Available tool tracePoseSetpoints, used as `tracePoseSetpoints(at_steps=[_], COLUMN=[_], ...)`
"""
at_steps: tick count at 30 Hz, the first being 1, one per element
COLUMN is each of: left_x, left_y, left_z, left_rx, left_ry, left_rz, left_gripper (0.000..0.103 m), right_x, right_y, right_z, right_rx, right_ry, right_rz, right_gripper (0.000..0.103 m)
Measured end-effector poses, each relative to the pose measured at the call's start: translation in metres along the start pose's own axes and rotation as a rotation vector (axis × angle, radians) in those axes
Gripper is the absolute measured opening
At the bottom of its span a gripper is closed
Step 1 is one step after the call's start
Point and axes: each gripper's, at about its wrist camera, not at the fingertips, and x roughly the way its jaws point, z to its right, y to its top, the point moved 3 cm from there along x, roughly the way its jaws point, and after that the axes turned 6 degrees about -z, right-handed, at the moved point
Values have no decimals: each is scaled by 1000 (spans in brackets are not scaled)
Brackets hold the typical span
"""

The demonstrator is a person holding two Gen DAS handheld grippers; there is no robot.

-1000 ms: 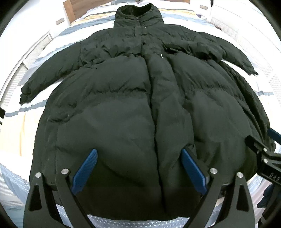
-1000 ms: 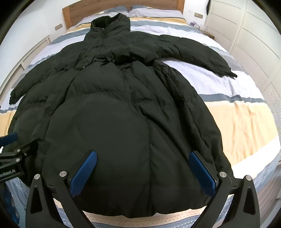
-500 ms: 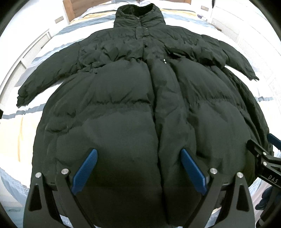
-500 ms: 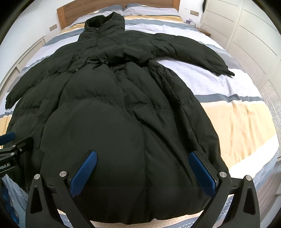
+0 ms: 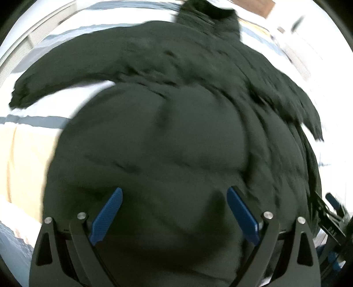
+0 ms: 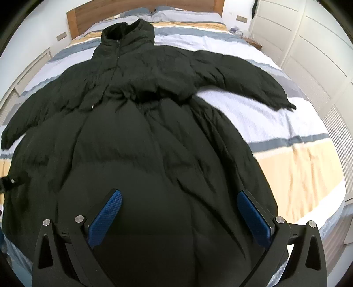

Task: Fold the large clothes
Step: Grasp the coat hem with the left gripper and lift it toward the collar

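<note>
A long black puffer coat [image 6: 141, 141] lies spread front-up on the bed, collar toward the headboard, both sleeves out to the sides. It fills the blurred left wrist view [image 5: 172, 132] too. My left gripper [image 5: 174, 198] is open and empty over the coat's lower left part. My right gripper [image 6: 179, 198] is open and empty over the lower right part near the hem. The right gripper shows at the right edge of the left wrist view [image 5: 331, 216], and the left gripper at the left edge of the right wrist view [image 6: 11, 182].
The bed [image 6: 297, 161] has a striped white, grey and yellow cover. A wooden headboard [image 6: 72, 19] stands at the far end. White wardrobe doors [image 6: 308, 44] line the right side. A white wall panel [image 5: 28, 44] runs along the left.
Both grippers have moved forward over the coat's lower part. The left one has swung leftward and tilted, blurring its view. Both jaws stay open.
</note>
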Motion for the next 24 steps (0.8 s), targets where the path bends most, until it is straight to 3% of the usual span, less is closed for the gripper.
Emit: tracePoseSetpoints(at_steps=[6, 15, 20, 24], left_x=[-5, 0, 18, 29], left_y=[53, 118, 127, 130], left_z=[-103, -294, -362, -387], left_rx=[-194, -653, -817, -867], left_ry=[-1, -126, -159, -201], left_rz=[30, 153, 178, 196], left_gripper=[96, 96, 96, 95], right_x=[2, 5, 6, 7], right_y=[38, 84, 93, 98], right_z=[-11, -33, -46, -56], right_rx=[23, 30, 21, 15], right_ry=[-26, -86, -118, -140], right_rz=[9, 6, -10, -24], right_gripper=[102, 102, 102, 102])
